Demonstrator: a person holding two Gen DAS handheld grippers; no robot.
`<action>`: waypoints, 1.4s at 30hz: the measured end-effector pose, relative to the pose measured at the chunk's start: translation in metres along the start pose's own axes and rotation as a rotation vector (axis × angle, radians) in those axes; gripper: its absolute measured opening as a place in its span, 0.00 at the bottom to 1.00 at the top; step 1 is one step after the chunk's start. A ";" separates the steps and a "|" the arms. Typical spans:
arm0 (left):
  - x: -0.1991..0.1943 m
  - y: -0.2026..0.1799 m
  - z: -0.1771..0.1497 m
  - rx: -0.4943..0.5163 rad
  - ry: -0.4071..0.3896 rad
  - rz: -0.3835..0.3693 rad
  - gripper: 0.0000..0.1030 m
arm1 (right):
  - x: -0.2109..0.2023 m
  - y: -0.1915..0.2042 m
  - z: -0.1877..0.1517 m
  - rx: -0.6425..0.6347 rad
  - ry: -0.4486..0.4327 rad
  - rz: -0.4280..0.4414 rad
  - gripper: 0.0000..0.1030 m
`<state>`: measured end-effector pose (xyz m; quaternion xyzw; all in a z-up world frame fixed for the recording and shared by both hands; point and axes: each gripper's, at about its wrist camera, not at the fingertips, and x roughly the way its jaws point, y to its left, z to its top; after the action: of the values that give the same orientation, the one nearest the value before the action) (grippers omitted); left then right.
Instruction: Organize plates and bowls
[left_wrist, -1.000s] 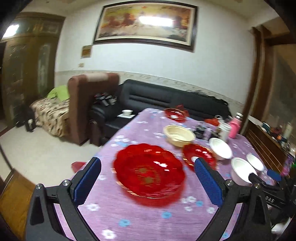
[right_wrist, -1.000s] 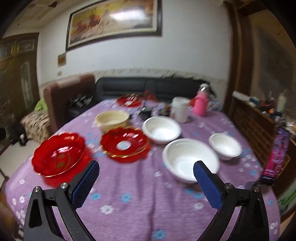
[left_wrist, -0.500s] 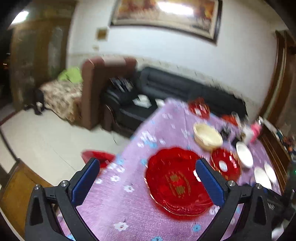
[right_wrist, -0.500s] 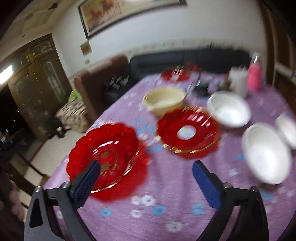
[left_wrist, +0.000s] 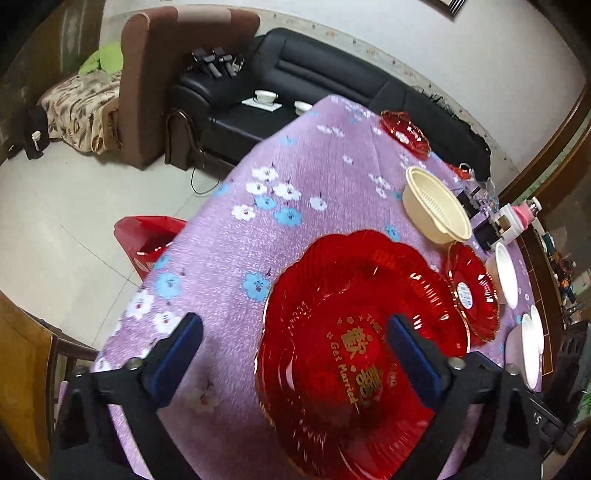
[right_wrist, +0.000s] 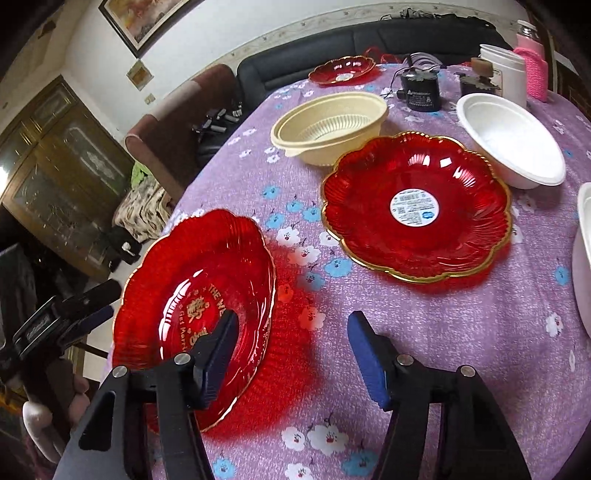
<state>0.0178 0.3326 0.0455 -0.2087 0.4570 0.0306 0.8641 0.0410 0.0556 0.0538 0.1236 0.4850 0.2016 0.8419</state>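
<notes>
**Both grippers open over the big red plate**

My left gripper (left_wrist: 295, 345) is spread wide, holding nothing; one blue pad sits over the purple tablecloth (left_wrist: 229, 251) at lower left of the left wrist view, the other over the middle of the big red plate (left_wrist: 354, 347), so that plate's left rim lies between my fingers. I cannot tell whether a pad touches the plate. The plate fills the lower centre of that frame and carries gold lettering.

My right gripper (right_wrist: 290, 354) is also open and empty. In the right wrist view its left pad overlaps the near right part of the big red plate (right_wrist: 195, 295) at lower left, while its right pad hangs over bare cloth at lower centre. My left gripper shows at the far left edge there, beside the plate.

A second red plate (right_wrist: 415, 206), gold-rimmed with a round white sticker in its centre, lies at centre right of the right wrist view, apart from the first. Just beyond it sits a cream bowl (right_wrist: 328, 127) with a slotted insert, and to its right a white bowl (right_wrist: 511, 142). A small red dish (right_wrist: 341, 70) sits far back near the top of the frame, and another white bowl (right_wrist: 583, 258) is cut by the right edge.
</notes>
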 end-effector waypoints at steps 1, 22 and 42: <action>0.003 -0.001 0.001 0.004 0.011 -0.005 0.86 | 0.004 0.001 0.000 -0.005 0.004 -0.003 0.63; 0.010 -0.013 -0.008 0.081 0.028 0.093 0.24 | 0.032 0.014 -0.004 -0.036 0.052 -0.001 0.21; -0.020 -0.009 -0.043 0.064 -0.042 0.105 0.24 | 0.003 0.041 -0.040 -0.193 -0.021 -0.063 0.21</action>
<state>-0.0249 0.3109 0.0433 -0.1558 0.4496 0.0657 0.8771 -0.0017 0.0940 0.0479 0.0286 0.4581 0.2197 0.8609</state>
